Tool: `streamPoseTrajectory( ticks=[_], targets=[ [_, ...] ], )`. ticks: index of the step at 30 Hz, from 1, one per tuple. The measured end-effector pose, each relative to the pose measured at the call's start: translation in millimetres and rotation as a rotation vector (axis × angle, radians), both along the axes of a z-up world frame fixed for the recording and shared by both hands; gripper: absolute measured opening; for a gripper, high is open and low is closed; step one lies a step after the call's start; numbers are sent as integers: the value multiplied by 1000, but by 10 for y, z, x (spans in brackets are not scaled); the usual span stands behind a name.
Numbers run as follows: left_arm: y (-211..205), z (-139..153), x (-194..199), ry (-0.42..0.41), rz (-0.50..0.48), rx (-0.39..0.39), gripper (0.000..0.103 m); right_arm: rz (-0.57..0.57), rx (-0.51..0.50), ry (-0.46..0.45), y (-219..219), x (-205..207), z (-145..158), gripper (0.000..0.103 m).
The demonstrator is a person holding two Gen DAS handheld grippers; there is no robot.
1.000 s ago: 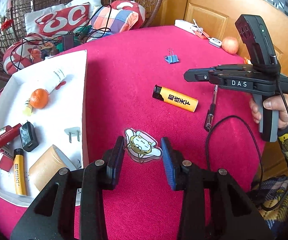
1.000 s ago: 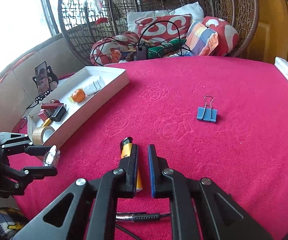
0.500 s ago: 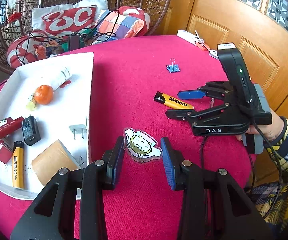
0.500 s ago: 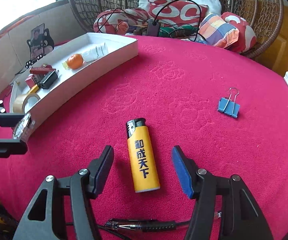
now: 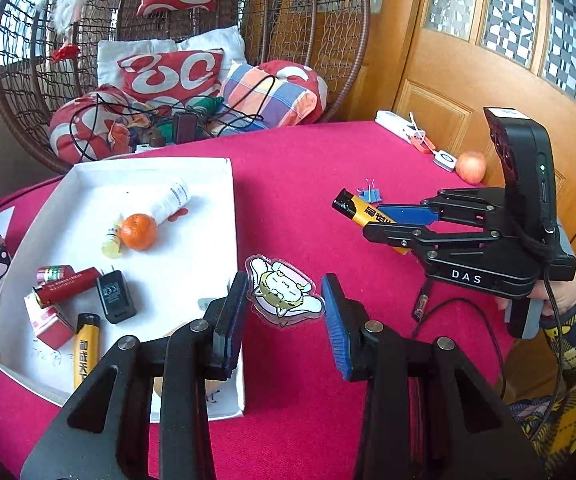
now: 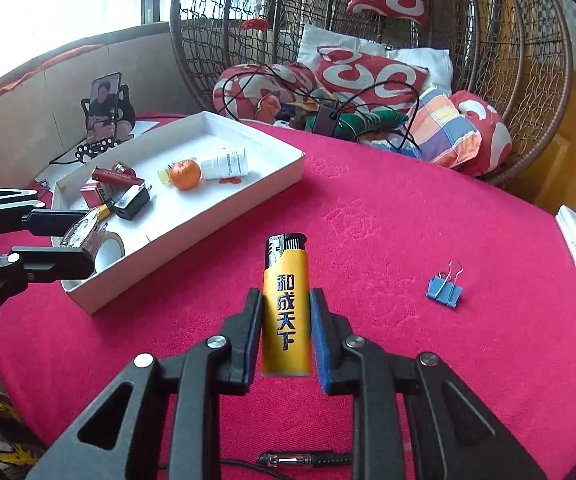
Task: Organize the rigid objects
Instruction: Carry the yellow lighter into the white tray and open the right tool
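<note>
My right gripper (image 6: 286,332) is shut on a yellow lighter (image 6: 286,304) and holds it above the red tablecloth; this shows in the left wrist view too (image 5: 361,212). My left gripper (image 5: 284,312) holds a flat cartoon cat badge (image 5: 282,292) between its jaws beside the white tray (image 5: 224,208); in the right wrist view the badge (image 6: 84,234) sits edge-on between the left fingers, over the tray's near corner (image 6: 88,300). The tray holds an orange (image 5: 138,232), a white tube, a black charger, a red lighter, a second yellow lighter and a tape roll.
A blue binder clip (image 6: 443,290) lies on the cloth to the right. A small screwdriver with a cable (image 6: 303,460) lies under my right gripper. An apple (image 5: 471,166) and white devices sit at the far table edge. A wicker chair with cushions stands behind.
My right gripper closed on the yellow lighter and lifted it off the cloth. My left gripper rose with the badge, staying near the tray.
</note>
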State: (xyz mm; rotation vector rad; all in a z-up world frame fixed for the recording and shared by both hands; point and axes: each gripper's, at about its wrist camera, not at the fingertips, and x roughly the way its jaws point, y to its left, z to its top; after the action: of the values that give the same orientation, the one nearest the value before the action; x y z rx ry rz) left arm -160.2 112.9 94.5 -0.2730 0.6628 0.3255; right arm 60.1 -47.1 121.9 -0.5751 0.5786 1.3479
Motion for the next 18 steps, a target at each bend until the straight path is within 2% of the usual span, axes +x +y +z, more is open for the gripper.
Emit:
streamPoseTrajectory(
  ticks=[9,18],
  targets=[
    [472,235,-293,-70,136,29,36,40,60,-36,299,-277,281,22],
    [826,234,-517,-86,253,26,36,123,89,-100,655,-600,495,22]
  ],
)
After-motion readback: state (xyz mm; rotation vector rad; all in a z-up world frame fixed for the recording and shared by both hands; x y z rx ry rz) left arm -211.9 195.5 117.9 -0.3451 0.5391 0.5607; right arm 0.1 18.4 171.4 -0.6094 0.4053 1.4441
